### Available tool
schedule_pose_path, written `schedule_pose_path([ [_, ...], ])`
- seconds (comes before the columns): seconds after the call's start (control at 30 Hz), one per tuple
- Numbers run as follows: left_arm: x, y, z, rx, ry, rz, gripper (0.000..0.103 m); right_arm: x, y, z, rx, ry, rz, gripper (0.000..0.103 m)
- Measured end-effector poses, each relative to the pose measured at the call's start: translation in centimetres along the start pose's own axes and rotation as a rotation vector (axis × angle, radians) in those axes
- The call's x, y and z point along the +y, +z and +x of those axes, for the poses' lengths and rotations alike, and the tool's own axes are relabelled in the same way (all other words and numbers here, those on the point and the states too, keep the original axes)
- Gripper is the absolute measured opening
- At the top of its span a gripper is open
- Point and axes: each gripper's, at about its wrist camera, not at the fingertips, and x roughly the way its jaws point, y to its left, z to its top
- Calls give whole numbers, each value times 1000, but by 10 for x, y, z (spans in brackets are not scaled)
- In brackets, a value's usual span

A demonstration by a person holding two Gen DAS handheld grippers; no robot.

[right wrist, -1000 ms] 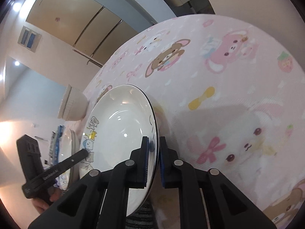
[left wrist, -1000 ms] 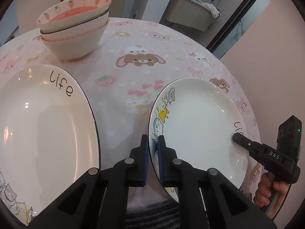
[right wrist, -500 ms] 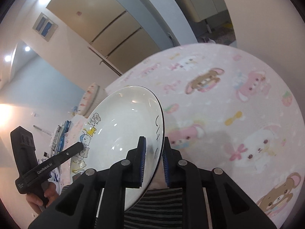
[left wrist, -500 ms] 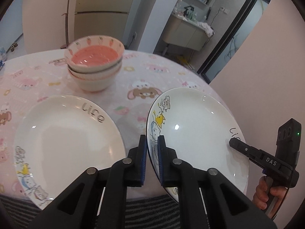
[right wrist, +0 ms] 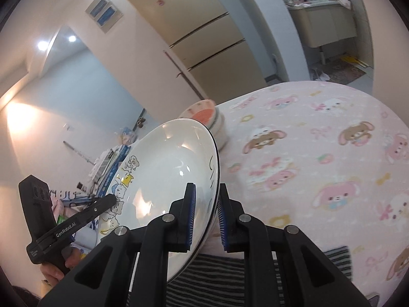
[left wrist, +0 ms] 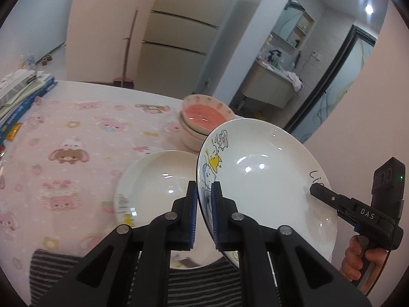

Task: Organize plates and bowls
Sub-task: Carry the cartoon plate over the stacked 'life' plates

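Observation:
A white plate with cartoon cats and the word "life" [left wrist: 263, 179] is held in the air above the table, tilted. My left gripper [left wrist: 204, 215] is shut on its cat-side rim. My right gripper [right wrist: 206, 217] is shut on the opposite rim by the lettering; the plate also shows in the right wrist view [right wrist: 168, 179]. A second white plate of the same kind [left wrist: 156, 186] lies flat on the table below and left of the held one. A stack of pink-lined bowls [left wrist: 202, 120] stands behind both plates, also visible in the right wrist view [right wrist: 207, 117].
The round table has a pink cartoon tablecloth [left wrist: 76, 140]. Books and boxes [left wrist: 18, 94] are piled at its far left edge. A striped cloth [left wrist: 204, 286] lies at the near edge. A wall [left wrist: 370, 117] stands close on the right.
Both grippers have lifted the plate higher off the table and carried it left, so it now overlaps the second plate below. The bowls now sit behind the held plate.

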Motion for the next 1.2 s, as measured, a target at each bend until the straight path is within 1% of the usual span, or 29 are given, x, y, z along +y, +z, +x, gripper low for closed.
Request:
schedule_pose_path([
  [0.23, 47, -11, -31, -41, 56, -39, 6, 47, -18, 33, 42, 45, -37, 19],
  [0.37, 76, -20, -37, -55, 61, -83, 6, 63, -27, 54, 66, 51, -63, 19],
  [0.47, 93, -27, -37, -66, 77, -109, 7, 68, -33, 69, 97, 69, -54, 19],
  [0.6, 111, -31, -28, -62, 63, -148, 8, 73, -43, 86, 104, 51, -67, 19],
  [0.7, 123, -31, -12, -29, 49, -176, 8, 67, -46, 99, 121, 36, -50, 19],
  [0.8, 128, -33, 4, 16, 36, -182, 8, 55, -50, 112, 143, 22, -21, 19],
  [0.93, 129, -40, 23, 48, 69, -164, 8, 47, -55, 124, 170, -3, -18, 19],
  [1.07, 126, -42, 24, 16, 78, -131, 8, 44, -60, 130, 197, -27, -44, 19],
  [1.2, 120, -47, 23, -25, 107, -77, 9, 47, -63, 130, 186, -46, -77, 20],
])
